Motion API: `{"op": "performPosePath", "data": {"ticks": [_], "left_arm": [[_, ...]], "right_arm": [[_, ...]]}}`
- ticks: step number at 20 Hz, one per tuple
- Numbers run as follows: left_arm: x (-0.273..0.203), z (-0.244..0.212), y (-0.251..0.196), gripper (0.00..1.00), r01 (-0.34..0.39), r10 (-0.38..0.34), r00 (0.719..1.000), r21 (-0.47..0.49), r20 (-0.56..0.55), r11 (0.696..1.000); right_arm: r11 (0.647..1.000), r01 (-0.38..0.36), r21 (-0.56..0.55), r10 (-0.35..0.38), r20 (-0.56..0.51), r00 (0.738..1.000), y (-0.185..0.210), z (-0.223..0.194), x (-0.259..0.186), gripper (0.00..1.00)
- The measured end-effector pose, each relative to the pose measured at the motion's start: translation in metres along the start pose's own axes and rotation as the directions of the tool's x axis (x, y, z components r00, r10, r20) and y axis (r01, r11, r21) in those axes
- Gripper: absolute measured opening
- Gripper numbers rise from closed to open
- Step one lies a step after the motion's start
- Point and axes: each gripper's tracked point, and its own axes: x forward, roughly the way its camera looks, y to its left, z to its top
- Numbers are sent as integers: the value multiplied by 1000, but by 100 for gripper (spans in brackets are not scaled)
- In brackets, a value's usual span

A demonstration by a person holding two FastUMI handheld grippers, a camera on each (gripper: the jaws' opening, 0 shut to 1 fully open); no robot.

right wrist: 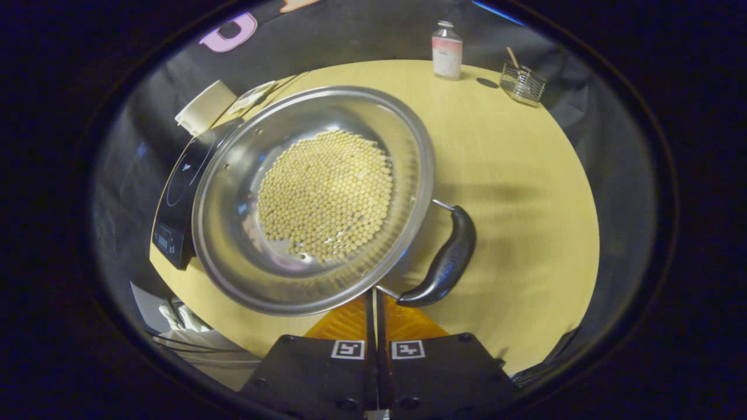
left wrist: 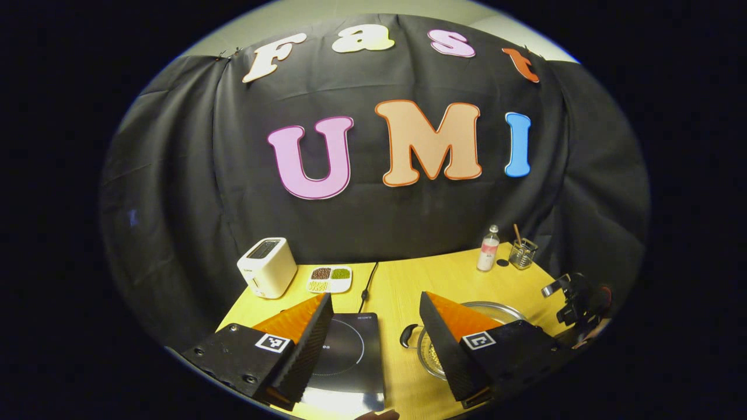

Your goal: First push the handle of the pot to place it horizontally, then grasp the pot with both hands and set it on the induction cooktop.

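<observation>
Right gripper (right wrist: 373, 309) beneath steel pot (right wrist: 233, 175) (beans inside).

Left gripper view: set back, level, facing the booth wall across the table (left wrist: 408, 280). Right gripper view: close, steeply downward onto the pot (right wrist: 309, 198). Shared: pot, cooktop (left wrist: 350, 350), bottle (left wrist: 488, 249).
</observation>
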Motion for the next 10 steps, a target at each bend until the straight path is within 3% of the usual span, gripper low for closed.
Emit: {"op": "performPosePath", "data": {"ticks": [4,9,10], "left_arm": [[6,-8,-18,91,28,-26,999,38,-46,999],[20,-39,-35,89,66,-62,990,21,-125,998],[22,-46,-35,92,65,-62,987,14,-148,998]], "right_arm": [[999,-6,46,5,31,1000,-19,20,7,2],[995,7,101,-15,80,997,-39,44,4,4],[992,2,123,-13,90,996,-41,48,2,4]]}}
